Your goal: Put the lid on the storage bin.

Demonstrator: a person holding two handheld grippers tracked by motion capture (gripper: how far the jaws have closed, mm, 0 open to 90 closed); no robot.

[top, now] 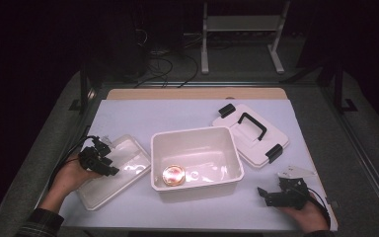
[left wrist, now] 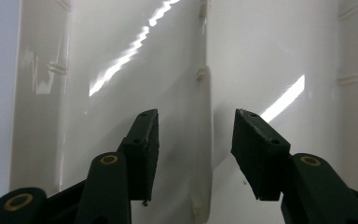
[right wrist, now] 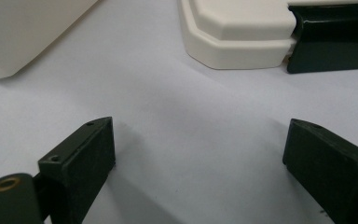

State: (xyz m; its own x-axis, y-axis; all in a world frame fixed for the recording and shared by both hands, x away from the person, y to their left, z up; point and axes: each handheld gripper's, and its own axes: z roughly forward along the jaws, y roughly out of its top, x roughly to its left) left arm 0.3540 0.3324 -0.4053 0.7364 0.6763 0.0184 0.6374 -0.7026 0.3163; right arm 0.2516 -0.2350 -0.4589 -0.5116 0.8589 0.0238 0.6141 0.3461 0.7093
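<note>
Both grippers, left [top: 109, 167] and right [top: 261, 192], gape over glossy translucent tray [top: 128, 158] and table [top: 143, 116].

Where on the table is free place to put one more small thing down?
The far strip of the table, behind the open white box and left of the lid, is bare. So is the near edge between the box and the right claw. The left side is crowded by the shallow tray.

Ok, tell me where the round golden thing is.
In the high view, the round golden thing lies inside the white bin, at its front-left corner, between the translucent tray and the lid.
</note>
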